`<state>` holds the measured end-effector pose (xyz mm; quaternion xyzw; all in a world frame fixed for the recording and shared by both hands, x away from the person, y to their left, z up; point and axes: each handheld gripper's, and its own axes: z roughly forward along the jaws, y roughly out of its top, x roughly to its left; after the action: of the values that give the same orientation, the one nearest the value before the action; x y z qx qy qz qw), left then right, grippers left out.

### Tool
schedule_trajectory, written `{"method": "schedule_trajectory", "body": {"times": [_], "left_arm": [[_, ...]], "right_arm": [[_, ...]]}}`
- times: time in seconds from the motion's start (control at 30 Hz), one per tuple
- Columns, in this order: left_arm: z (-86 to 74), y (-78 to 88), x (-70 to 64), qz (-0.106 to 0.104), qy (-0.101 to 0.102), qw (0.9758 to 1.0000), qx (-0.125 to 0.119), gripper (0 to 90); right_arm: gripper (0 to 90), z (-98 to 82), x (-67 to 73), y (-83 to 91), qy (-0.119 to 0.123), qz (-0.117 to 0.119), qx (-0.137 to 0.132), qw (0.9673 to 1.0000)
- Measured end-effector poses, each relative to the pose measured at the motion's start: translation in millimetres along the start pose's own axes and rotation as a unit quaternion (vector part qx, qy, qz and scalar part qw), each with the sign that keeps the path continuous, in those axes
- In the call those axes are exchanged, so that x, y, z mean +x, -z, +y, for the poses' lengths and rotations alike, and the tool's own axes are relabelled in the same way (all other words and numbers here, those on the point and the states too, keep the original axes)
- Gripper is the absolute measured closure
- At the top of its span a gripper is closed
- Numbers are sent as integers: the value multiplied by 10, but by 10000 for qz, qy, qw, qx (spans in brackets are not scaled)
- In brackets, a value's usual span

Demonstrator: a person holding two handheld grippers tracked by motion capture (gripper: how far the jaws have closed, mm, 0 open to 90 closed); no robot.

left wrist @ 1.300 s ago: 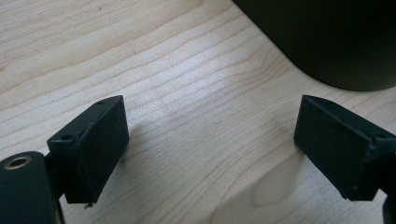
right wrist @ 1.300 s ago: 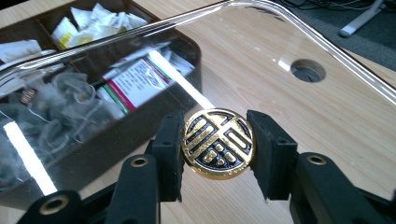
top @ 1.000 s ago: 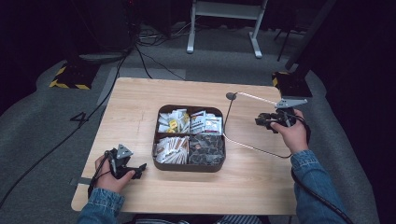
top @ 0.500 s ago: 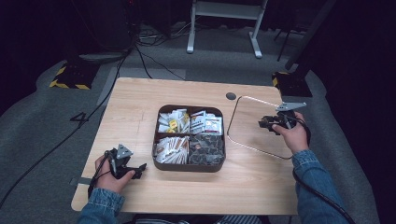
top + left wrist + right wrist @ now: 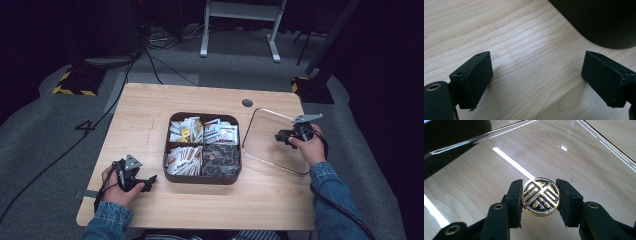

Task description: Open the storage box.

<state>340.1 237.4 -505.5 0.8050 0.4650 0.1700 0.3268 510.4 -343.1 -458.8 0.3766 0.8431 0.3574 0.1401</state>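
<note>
Right gripper [image 5: 540,197] low over table [image 5: 150,120], jaws clamping lid [image 5: 272,140] by knob [image 5: 540,196]; lid near flat. Left gripper [image 5: 536,82] resting, jaws wide, empty.

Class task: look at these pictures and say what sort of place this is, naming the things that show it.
Probably a studio or lab set up for recording: a lone wooden table on grey carpet, cables trailing over the floor, and a metal stand against dark surroundings.
</note>
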Motion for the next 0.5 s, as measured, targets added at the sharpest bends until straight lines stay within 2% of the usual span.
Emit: {"method": "schedule_trajectory", "body": {"times": [0.1, 0.5], "left_arm": [[0, 0, 0, -1, 2, 10000, 0, 105], [0, 0, 0, 0, 1, 10000, 0, 105]], "right_arm": [[585, -54, -2, -49, -125, 21, 33, 9999], [584, -151, 3, -159, -202, 45, 64, 9998]]}}
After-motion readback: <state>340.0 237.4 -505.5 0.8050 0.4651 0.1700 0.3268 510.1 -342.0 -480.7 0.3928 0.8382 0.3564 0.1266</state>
